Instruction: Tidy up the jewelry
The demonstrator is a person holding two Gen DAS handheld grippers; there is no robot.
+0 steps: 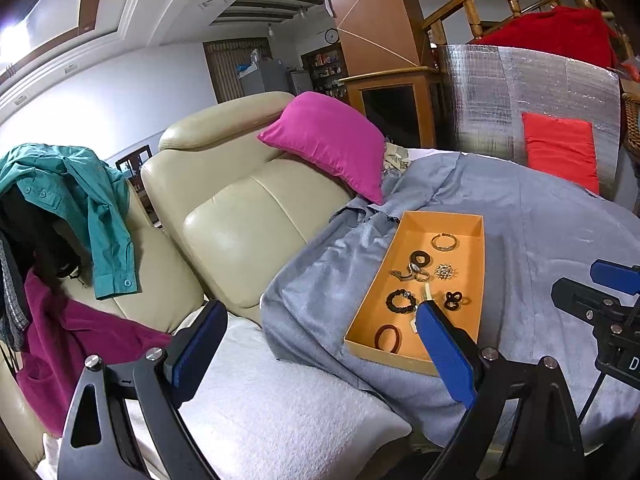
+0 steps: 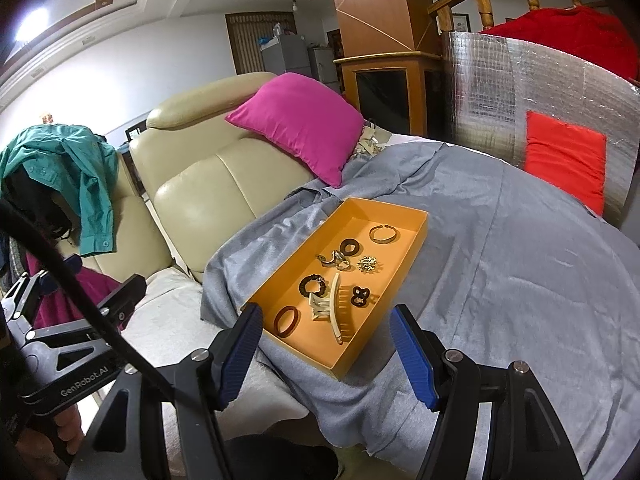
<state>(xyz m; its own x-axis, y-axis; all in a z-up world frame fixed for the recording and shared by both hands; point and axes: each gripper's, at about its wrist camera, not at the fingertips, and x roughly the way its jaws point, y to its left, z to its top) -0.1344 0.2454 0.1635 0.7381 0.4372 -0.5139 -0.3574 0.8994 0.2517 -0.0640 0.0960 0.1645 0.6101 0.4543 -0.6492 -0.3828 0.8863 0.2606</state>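
An orange tray (image 2: 416, 236) (image 1: 440, 216) lies on a grey sheet. It holds a gold bangle (image 2: 383, 234), a dark ring (image 2: 349, 247), silver pieces (image 2: 336, 261), a gold brooch (image 2: 369, 264), a black beaded bracelet (image 2: 313, 285), a cream hair claw (image 2: 332, 308), a dark twisted tie (image 2: 360, 295) and a red-brown band (image 2: 286, 321). My right gripper (image 2: 325, 309) is open, hovering before the tray's near end and holding nothing. My left gripper (image 1: 320, 308) is wide open and empty, left of the tray. Its right finger (image 1: 444, 344) hides most of the claw.
The grey sheet (image 2: 520, 280) covers the surface under the tray. A cream leather sofa (image 1: 240, 216) with a magenta pillow (image 1: 328, 140) stands to the left, with a teal shirt (image 1: 92, 200) draped over it. A white towel (image 1: 260, 400) lies near. A foil panel (image 2: 520, 92) and red cushion (image 2: 564, 156) stand behind.
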